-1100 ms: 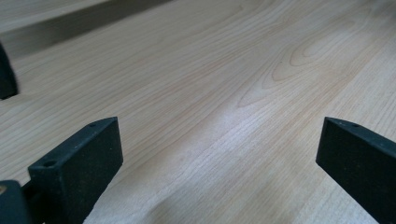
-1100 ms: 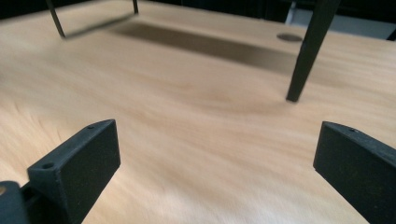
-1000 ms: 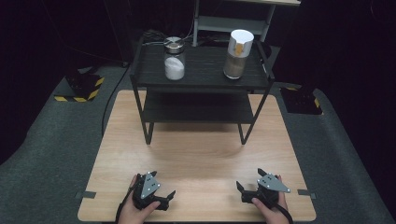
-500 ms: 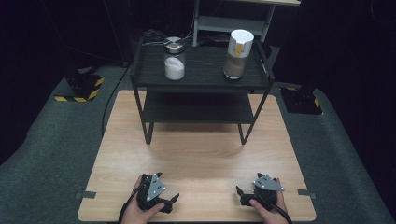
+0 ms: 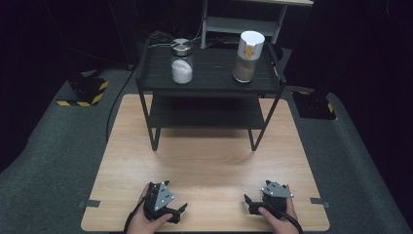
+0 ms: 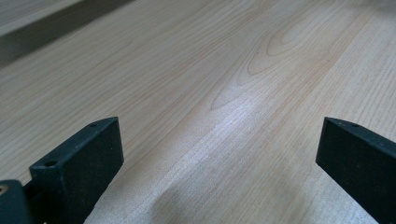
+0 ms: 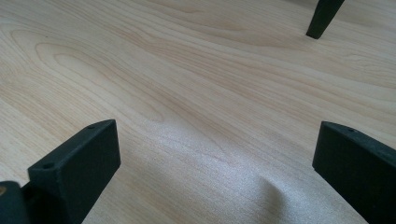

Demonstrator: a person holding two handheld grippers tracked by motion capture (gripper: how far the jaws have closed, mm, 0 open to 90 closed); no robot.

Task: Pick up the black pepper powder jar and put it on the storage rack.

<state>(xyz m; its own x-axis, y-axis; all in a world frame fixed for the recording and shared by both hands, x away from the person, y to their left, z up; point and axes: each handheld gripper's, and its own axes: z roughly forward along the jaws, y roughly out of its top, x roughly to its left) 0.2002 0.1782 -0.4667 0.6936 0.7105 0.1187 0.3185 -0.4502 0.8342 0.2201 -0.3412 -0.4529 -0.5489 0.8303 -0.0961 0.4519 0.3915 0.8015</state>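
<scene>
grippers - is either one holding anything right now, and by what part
Nothing is held. The left gripper and right gripper both have jaws wide apart over bare table.

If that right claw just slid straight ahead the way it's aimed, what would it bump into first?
Probably nothing soon: the right claw points low over the bare wooden table. The black shelf leg stands off to the side, though depth is unclear.

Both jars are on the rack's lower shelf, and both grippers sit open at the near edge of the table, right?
Not quite. The high view shows the two jars, one with white contents and one with brown, on the rack's top shelf, not the lower one. The rest holds: the left gripper and right gripper sit open at the near edge of the table.
</scene>
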